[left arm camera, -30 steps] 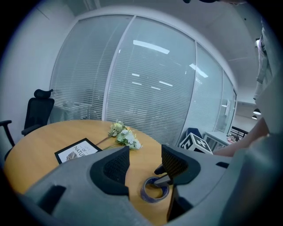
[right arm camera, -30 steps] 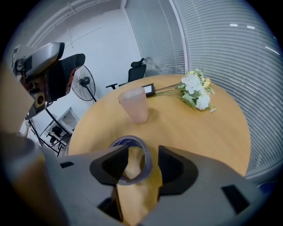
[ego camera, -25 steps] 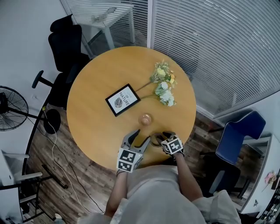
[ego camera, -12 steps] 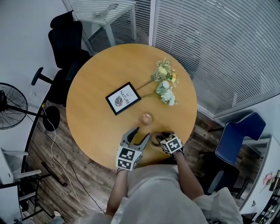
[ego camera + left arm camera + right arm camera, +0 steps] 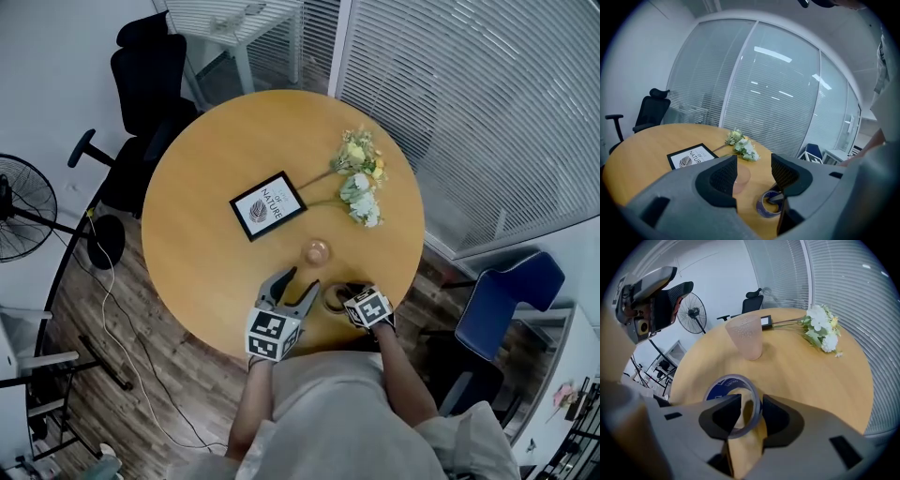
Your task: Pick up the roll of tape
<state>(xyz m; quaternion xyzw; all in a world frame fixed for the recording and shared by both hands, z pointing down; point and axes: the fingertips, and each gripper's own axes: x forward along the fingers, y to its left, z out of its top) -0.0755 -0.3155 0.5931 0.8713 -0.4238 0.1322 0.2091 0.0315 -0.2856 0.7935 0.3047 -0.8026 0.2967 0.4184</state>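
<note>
the right gripper [image 5: 751, 409] straddles the wall of the roll of tape [image 5: 723, 384], one jaw inside the ring, one outside. its jaws have just been closing but are not yet tight. the roll lies flat near the desk [image 5: 806, 366] edge. lifting before the pads bite would likely drop it. the left gripper [image 5: 753, 169] hovers open, empty.

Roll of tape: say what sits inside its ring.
One jaw of the right gripper is inside the roll of tape, the other outside; the jaws have just been closing around its wall. Bare table shows through; jaws cover the rest.
</note>
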